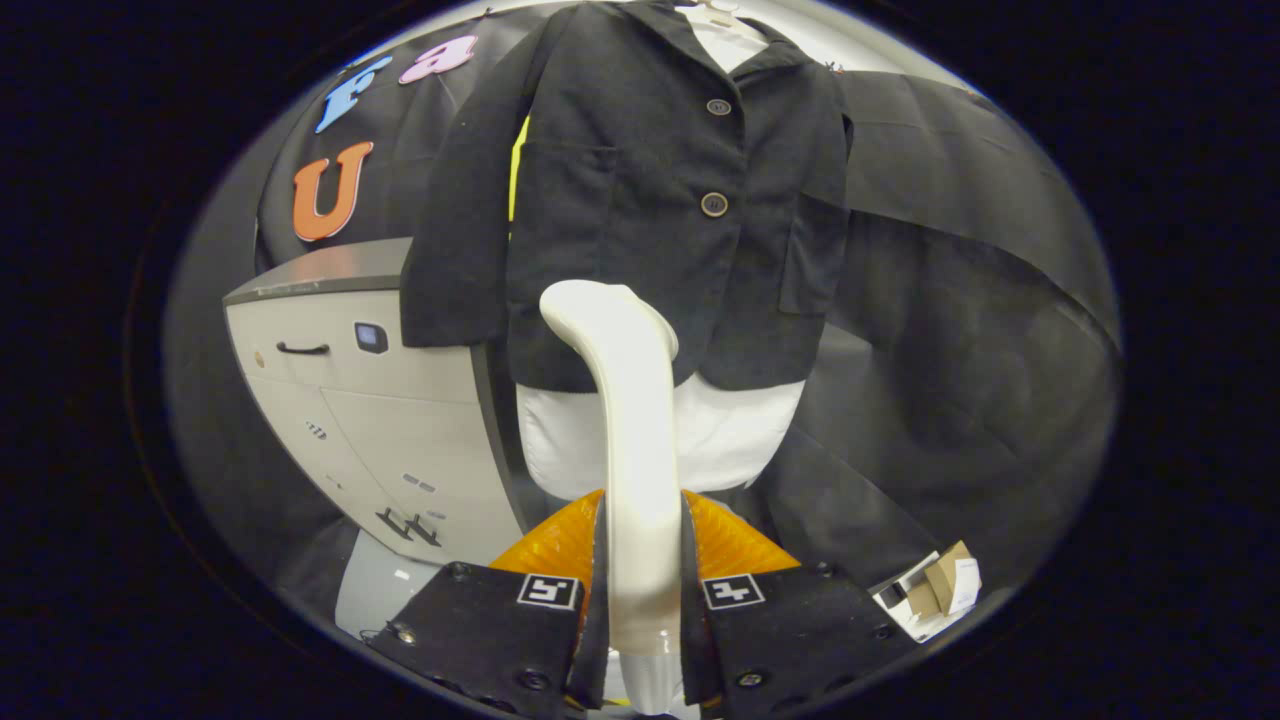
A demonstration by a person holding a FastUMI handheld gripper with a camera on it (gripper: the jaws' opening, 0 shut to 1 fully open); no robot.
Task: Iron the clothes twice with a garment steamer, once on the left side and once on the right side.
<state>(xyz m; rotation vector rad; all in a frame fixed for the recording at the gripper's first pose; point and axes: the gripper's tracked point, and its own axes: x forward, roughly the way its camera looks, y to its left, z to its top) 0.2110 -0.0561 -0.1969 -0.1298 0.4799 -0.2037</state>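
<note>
The tool (640,590) is closed on the handle of the steamer (625,420), with both fingers pressing its sides, so the grip looks firm. The steamer runs straight ahead from between the fingers, its long axis in line with the tool, and curves over at the far end into a rounded head. That head sits in front of the lower hem of the jacket (660,180), roughly on the jacket's middle line; whether it touches the cloth cannot be told. The jacket hangs upright beyond the fingers, buttons closed, with a white shirt (720,440) showing under the hem and at the collar. One front panel hangs ahead and to the left of the tool, the other ahead and to the right, each about as near as the other. By the look of it, a pass on either side needs the head shifted sideways off the middle and then drawn along that panel. Farther off to the left stands a pale cabinet (370,400), and low to the right lies a small cardboard box (945,585).
</note>
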